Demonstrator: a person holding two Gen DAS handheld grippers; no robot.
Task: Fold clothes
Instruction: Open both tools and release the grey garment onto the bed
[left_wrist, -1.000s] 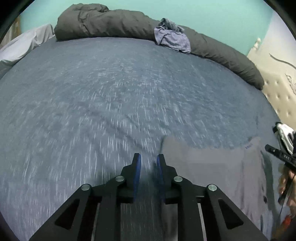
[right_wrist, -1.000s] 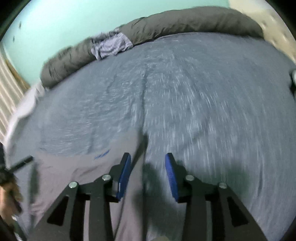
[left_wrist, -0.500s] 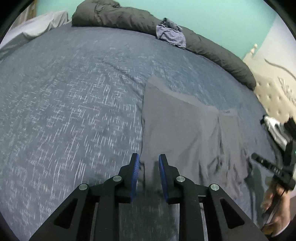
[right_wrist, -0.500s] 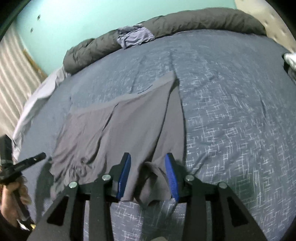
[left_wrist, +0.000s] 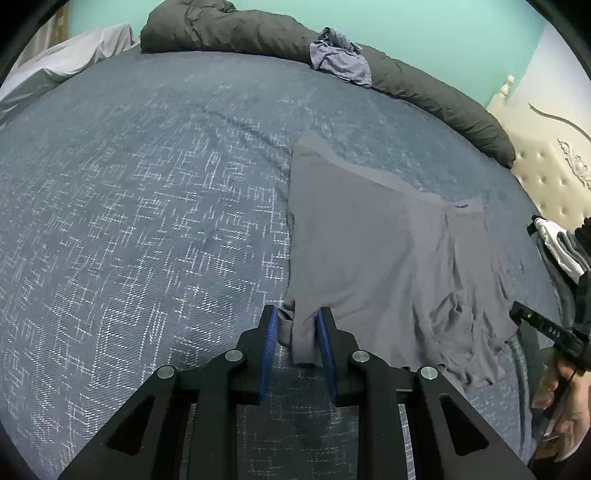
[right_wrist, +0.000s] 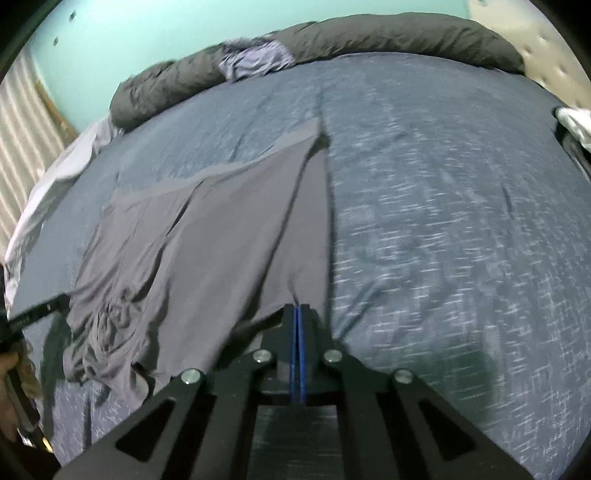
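Shorts (left_wrist: 373, 258): grey boxer shorts lying spread on the blue bedspread (left_wrist: 147, 221), waistband pointing toward the rolled dark duvet (left_wrist: 424, 88), legs toward the grippers, long axis running across the bed
Fabric: smooth near the waistband, bunching into wrinkles at one leg
Left gripper (left_wrist: 295, 332): jaws standing apart, straddling a leg hem
Right gripper (right_wrist: 298, 314): pads pressing together, pinching the other hem, lifting it taut

Grey shorts (left_wrist: 388, 266): thin, soft fabric, spread mostly flat on the blue bedcover, waistband at the far end (small blue mark on it). Near hem bunched and wrinkled; one near corner lifted, pulling a taut ridge along that side.
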